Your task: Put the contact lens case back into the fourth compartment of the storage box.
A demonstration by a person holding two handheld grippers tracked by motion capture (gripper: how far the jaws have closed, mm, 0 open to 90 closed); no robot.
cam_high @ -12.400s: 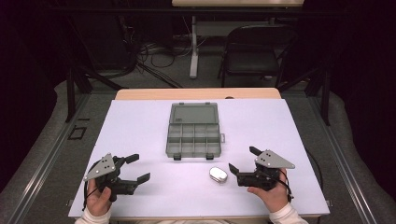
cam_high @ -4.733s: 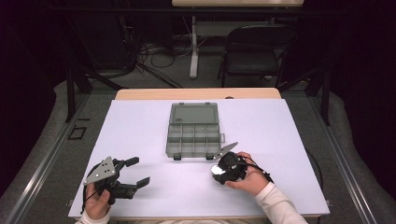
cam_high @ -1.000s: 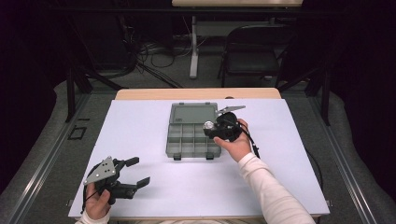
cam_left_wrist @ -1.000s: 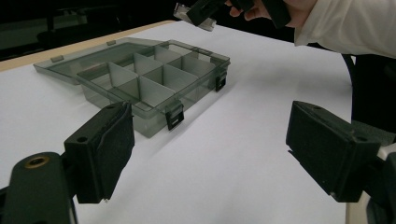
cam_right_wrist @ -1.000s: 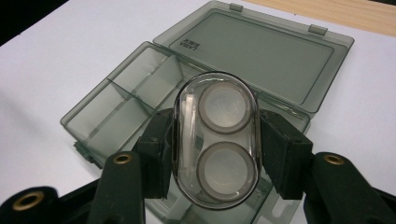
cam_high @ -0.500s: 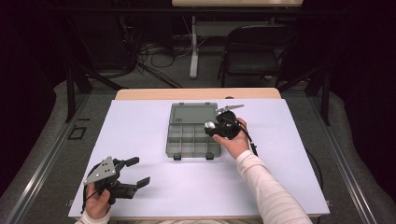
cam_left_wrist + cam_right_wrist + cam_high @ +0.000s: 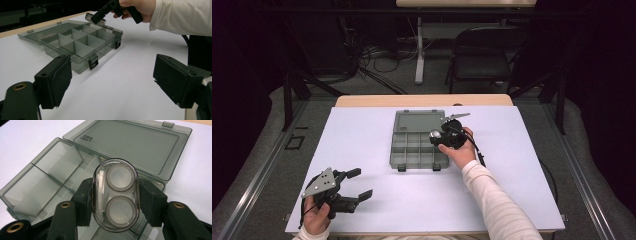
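- The right gripper (image 7: 115, 202) holds a clear oval case (image 7: 115, 193) above the open compartment box (image 7: 37, 195), its two jaws clamped on the case's long sides; two round wells inside the case stack along the line of the jaws.
- In the high view the right gripper (image 7: 443, 136) hangs over the box's right-hand cells, the case (image 7: 435, 134) at its tip, with the divided tray (image 7: 404, 150) directly beneath and the flat lid (image 7: 417, 121) lying open just beyond.
- The case's long axis runs away from the hand, roughly in line with the cell below it, so the likely next move is straight down, not sideways.
- The left gripper (image 7: 354, 184) rests near the table's front edge, jaws spread on nothing, well apart from the box (image 7: 77, 46) and the farther of the two.
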